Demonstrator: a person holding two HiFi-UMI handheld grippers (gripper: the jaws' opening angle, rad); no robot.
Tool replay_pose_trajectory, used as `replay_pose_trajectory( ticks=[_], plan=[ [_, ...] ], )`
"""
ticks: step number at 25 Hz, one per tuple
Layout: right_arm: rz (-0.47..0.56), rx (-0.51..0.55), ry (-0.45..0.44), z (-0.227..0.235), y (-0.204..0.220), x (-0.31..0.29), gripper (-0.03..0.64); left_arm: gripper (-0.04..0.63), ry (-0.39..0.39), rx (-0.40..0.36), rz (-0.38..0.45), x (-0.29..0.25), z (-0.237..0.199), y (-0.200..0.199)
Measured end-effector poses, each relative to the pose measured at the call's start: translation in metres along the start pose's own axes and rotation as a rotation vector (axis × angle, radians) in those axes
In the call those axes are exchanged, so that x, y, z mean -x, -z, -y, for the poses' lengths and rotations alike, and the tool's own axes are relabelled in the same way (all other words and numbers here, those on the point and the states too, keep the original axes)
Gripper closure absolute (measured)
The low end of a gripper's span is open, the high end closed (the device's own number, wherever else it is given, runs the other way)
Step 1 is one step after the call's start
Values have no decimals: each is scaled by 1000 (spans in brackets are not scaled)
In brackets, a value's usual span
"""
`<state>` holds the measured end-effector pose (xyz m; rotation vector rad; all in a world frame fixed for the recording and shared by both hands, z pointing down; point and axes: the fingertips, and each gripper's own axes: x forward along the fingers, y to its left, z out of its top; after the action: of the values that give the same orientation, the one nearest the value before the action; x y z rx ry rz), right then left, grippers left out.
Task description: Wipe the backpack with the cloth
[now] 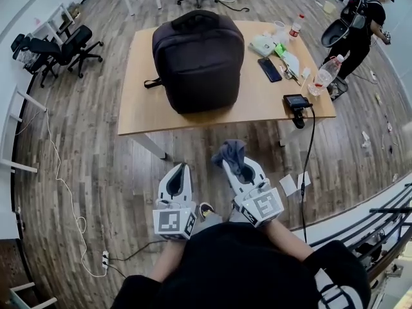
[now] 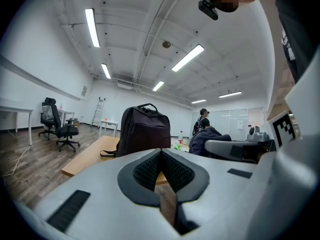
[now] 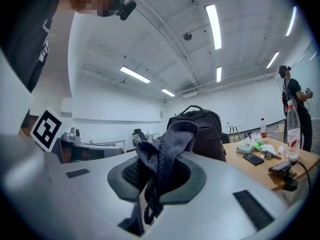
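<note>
Table [image 1: 257, 102]: wooden, well ahead of both grippers.
Backpack [image 1: 198, 60]: dark, upright at the table's middle, untouched and apart from both grippers.
Left gripper [image 1: 181, 170]: jaws pressed together on nothing; probably best used to steady the bag's top.
Right gripper [image 1: 235, 167]: pinching the cloth.
Cloth [image 3: 167, 144]: grey, bunched above the jaws; lay that loose fold flat on the front panel and stroke downward.

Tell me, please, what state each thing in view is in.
Left claw, shut, empty.
Right claw, shut on the cloth.
Cloth, pinched, hanging out of the right claw.
Backpack, upright on the table, untouched.
Phone, lying flat.
</note>
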<state>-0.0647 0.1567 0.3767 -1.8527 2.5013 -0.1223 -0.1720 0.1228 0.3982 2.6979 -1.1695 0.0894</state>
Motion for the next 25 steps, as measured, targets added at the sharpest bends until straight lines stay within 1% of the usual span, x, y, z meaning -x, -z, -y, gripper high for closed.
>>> replay_pose_trajectory(
  ticks=[5, 9, 14, 18, 25],
  plan=[
    [25, -5, 36, 10, -11, -8, 566, 578, 9, 3, 20, -11, -9, -10],
    [29, -12, 51, 20, -10, -12, 566, 577, 16, 6, 23, -21, -7, -13],
    [16, 1, 38, 38, -7, -23, 566, 578, 22, -6, 12, -42, -3, -18],
    [0, 53, 7, 54, -3, -30, 566, 577, 15, -2, -5, -69, 2, -15],
    [8, 82, -37, 102, 6, -46, 566, 577, -19, -11, -11, -129, 13, -18]
  ],
)
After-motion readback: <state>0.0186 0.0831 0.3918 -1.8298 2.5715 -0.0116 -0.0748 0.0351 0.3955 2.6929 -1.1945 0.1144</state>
